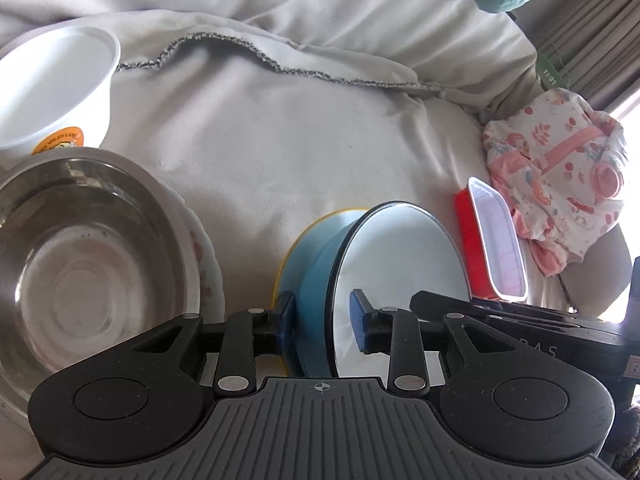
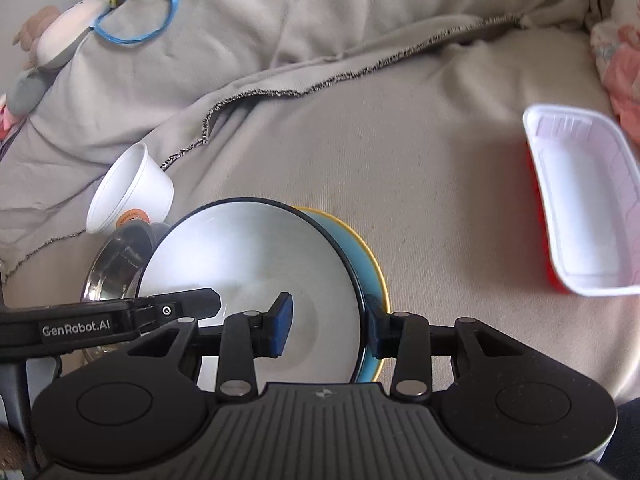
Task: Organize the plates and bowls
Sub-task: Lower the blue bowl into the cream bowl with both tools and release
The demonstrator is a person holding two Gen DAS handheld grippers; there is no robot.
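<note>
Two grippers are on one blue bowl (image 1: 316, 280), which sits tipped on a yellow plate (image 1: 320, 216) on the soft grey cover (image 1: 300, 140), between the steel bowl (image 1: 80, 260) and the red tray (image 1: 500, 240). The left gripper (image 1: 322, 316) has its jaws about half wide, one on the blue outside and one on the white inside. The right gripper (image 2: 328, 326) has its jaws over the far side of the rim in the same way. I cannot tell if either pair is pressing yet. I think the job now is to move this bowl to the other bowls. Squeeze both sides the same, so it does not tip more. Lift slowly and keep it flat. The yellow plate may come up too, so watch it.
</note>
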